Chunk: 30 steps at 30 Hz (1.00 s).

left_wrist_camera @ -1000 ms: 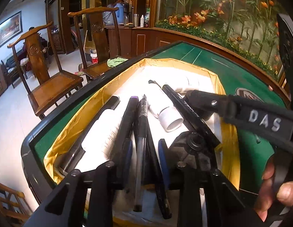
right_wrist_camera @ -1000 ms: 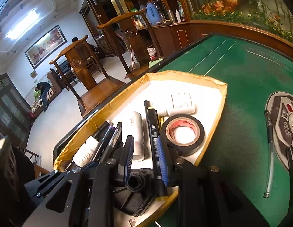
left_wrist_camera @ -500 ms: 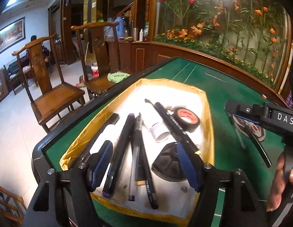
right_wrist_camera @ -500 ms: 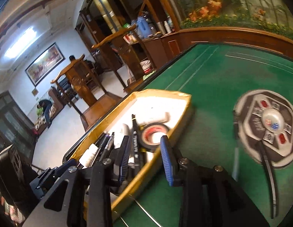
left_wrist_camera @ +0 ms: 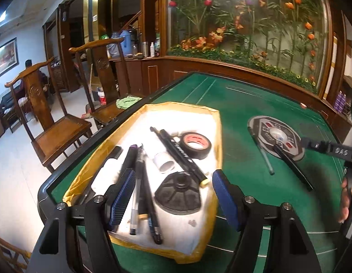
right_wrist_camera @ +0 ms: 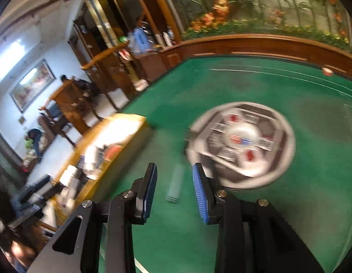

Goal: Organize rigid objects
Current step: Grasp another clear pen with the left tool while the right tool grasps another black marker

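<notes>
A yellow-rimmed tray (left_wrist_camera: 218,132) on the green table holds several pens, a black marker (left_wrist_camera: 182,154), a white tube (left_wrist_camera: 163,161), a roll of black tape (left_wrist_camera: 195,142) and a black round cap (left_wrist_camera: 178,193). My left gripper (left_wrist_camera: 173,195) is open and empty above the tray's near end. On the felt to the right lie a clear pen (left_wrist_camera: 265,159) and a black pen (left_wrist_camera: 291,168). My right gripper (right_wrist_camera: 174,191) is open and empty above the blurred clear pen (right_wrist_camera: 174,186); it also shows in the left wrist view (left_wrist_camera: 330,150).
A round control panel (left_wrist_camera: 275,136) is set in the table's middle, also in the right wrist view (right_wrist_camera: 241,143). Wooden chairs (left_wrist_camera: 53,122) stand left of the table. A wooden ledge with flowers (left_wrist_camera: 244,66) runs behind it.
My left gripper opened wide and pulled back up from the tray. My right gripper left the tray and swung right over the felt to the clear pen.
</notes>
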Tool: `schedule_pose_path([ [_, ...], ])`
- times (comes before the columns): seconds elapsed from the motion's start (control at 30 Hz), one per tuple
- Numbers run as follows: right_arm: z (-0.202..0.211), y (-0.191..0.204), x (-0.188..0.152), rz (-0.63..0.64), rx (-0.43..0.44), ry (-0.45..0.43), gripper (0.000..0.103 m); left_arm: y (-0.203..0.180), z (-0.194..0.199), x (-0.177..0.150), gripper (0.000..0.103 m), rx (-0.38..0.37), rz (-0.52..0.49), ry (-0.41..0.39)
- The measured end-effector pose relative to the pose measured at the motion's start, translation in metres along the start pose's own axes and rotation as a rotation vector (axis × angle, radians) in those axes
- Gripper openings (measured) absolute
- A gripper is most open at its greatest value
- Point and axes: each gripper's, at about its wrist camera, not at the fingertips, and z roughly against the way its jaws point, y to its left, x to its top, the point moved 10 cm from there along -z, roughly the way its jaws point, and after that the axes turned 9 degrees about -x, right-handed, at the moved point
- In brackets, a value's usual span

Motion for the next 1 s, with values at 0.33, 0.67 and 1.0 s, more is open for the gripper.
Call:
schedule_pose_path([
  [0.33, -0.044, -0.018, -0.037, 0.090, -0.082, 0.146, 0.016, -0.040, -0.008, -0.006, 0.074, -0.057, -0.078, 0.033],
  [0.67, 0.009, -0.018, -0.034, 0.089, -0.080, 0.049, 0.014, -0.105, -0.044, 0.002, 0.074, -0.280, -0.032, 0.202],
  [1.0, 0.037, -0.060, -0.037, -0.095, 0.021, -0.006, 0.014, -0.149, -0.146, 0.023, 0.040, -0.215, -0.029, 0.388],
])
